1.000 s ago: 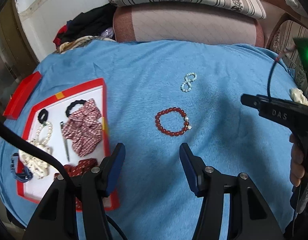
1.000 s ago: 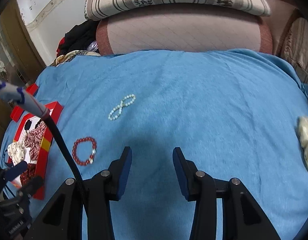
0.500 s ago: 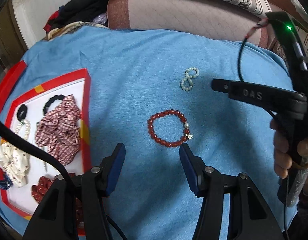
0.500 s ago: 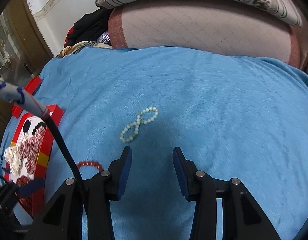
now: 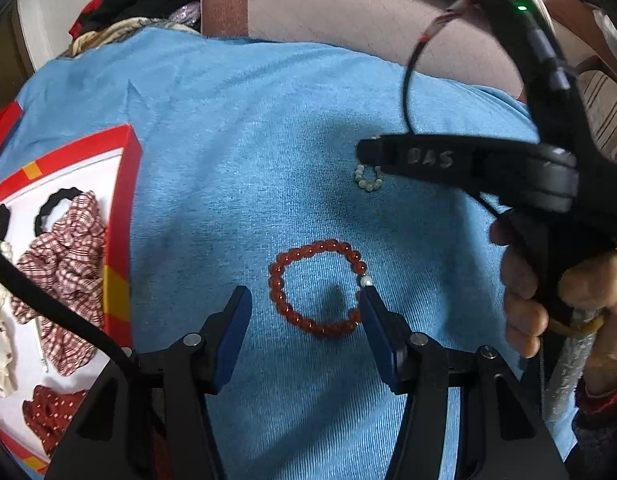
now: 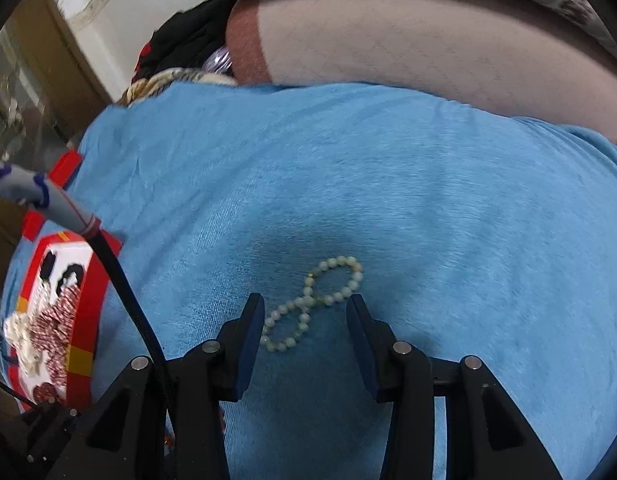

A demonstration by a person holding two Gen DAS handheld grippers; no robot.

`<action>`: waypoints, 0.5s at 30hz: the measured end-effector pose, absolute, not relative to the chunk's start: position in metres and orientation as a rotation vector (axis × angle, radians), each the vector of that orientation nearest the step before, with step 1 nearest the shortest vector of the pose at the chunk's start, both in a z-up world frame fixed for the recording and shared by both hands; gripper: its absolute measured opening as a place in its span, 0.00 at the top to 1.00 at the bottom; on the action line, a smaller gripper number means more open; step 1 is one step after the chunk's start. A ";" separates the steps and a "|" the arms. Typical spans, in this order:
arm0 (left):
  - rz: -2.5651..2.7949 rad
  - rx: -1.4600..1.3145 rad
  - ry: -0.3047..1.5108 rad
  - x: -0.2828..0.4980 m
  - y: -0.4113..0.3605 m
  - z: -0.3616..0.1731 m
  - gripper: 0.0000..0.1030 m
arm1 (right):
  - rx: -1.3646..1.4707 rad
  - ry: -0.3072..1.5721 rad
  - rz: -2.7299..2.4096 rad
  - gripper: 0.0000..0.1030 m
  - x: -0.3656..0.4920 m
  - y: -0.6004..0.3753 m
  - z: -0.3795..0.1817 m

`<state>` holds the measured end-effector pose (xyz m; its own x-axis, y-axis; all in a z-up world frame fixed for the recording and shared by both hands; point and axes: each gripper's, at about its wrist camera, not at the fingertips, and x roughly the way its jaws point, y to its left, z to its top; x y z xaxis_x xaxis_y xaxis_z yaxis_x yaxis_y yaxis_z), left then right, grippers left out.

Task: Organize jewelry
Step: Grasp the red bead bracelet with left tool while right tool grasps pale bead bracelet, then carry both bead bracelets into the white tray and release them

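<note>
Red bead bracelet (image 5: 317, 288): flat on the blue cloth (image 5: 248, 140), ringed between the left gripper (image 5: 304, 300) fingertips, its right side touching the right fingertip
Left gripper: jaws wide, nothing held
Pale bead bracelet (image 6: 314, 304): twisted into a figure eight on the cloth, lower loop between the right gripper (image 6: 306, 308) fingertips
Right gripper: jaws wide, empty
Red-rimmed tray (image 5: 124, 184): left of both bracelets, holding scrunchies (image 5: 64, 256) and black hair ties (image 5: 54, 210)

Right gripper over the pale beads

The right gripper (image 6: 306, 310) hung with jaws spread around a figure-eight pale bead bracelet (image 6: 314, 302) on the blue cloth (image 6: 428, 220); a red-rimmed tray (image 6: 90, 300) sat far left.
</note>
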<state>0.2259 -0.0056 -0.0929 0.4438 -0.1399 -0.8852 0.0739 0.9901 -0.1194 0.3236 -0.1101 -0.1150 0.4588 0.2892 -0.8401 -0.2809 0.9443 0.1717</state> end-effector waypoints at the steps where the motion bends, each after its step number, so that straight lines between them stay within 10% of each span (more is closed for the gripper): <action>1: -0.135 -0.073 1.107 0.227 -0.005 -0.094 0.47 | -0.004 1.040 0.353 0.55 0.326 -0.108 -0.118; 6: -0.142 -0.089 1.116 0.233 -0.004 -0.100 0.47 | -0.082 1.018 0.336 0.57 0.329 -0.097 -0.123; 10: -0.158 -0.089 1.108 0.237 -0.012 -0.102 0.47 | -0.158 0.992 0.305 0.84 0.325 -0.093 -0.123; 15: -0.217 -0.113 1.123 0.240 -0.019 -0.102 0.93 | -0.109 1.000 0.294 0.94 0.324 -0.104 -0.116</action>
<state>0.2403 -0.0191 -0.1022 0.4146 -0.2292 -0.8807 0.1156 0.9732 -0.1988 0.3240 -0.1043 -0.1156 0.5047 0.1939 -0.8412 -0.2929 0.9551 0.0444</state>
